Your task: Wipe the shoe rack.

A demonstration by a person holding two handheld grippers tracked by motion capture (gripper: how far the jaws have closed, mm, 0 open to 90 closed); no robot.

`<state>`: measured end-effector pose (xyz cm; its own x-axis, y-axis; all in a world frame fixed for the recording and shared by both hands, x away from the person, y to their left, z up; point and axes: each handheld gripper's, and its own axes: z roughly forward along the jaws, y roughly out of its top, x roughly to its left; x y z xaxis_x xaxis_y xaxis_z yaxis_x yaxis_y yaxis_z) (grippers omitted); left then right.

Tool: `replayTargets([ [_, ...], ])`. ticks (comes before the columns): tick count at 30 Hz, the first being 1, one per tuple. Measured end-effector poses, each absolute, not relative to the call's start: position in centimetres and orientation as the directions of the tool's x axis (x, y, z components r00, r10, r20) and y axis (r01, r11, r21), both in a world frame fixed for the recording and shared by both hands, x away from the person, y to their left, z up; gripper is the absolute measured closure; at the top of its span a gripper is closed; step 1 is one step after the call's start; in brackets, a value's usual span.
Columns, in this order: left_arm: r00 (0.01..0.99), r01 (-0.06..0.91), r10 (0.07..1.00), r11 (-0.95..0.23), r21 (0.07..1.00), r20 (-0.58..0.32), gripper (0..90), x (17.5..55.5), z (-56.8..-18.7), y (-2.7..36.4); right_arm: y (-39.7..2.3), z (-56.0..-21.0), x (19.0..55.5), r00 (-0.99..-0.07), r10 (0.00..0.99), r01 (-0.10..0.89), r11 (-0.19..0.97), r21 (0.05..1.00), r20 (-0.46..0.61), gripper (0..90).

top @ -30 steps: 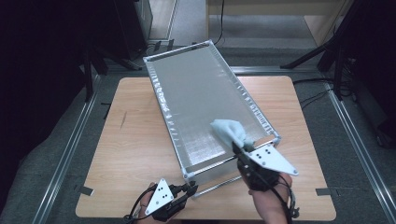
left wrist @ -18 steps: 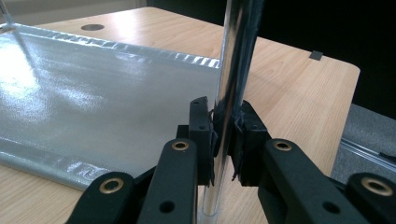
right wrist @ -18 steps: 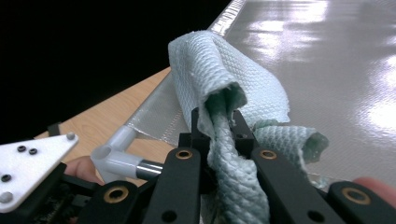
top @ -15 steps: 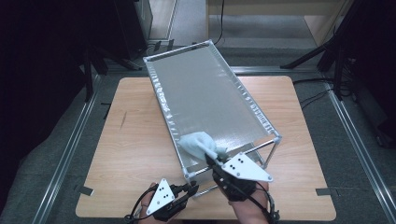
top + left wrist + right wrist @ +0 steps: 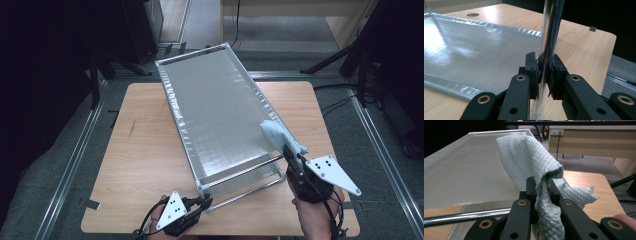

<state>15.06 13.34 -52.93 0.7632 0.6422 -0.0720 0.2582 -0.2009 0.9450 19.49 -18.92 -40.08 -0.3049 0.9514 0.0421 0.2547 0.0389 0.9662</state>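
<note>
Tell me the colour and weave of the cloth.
Pale blue-green cloth, diamond waffle weave; clearest in the right gripper view.

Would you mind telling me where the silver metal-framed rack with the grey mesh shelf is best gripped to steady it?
Grip a corner post of the silver rack, coming in level from the table's near edge. The post is a slim upright chrome tube that fits between the jaws; the left gripper is clamped on one this way.
</note>
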Motion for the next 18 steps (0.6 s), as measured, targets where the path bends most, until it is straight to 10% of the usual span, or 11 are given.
replayTargets([
  [18, 0.772, 0.25, 0.632, -0.205, 0.946, -0.067, 81.2, 14.8, -53.0, 11.5, -8.4, -40.9, 15.1, -0.606, 0.789, 0.157, 0.239, 0.958, -0.097, 86.1],
])
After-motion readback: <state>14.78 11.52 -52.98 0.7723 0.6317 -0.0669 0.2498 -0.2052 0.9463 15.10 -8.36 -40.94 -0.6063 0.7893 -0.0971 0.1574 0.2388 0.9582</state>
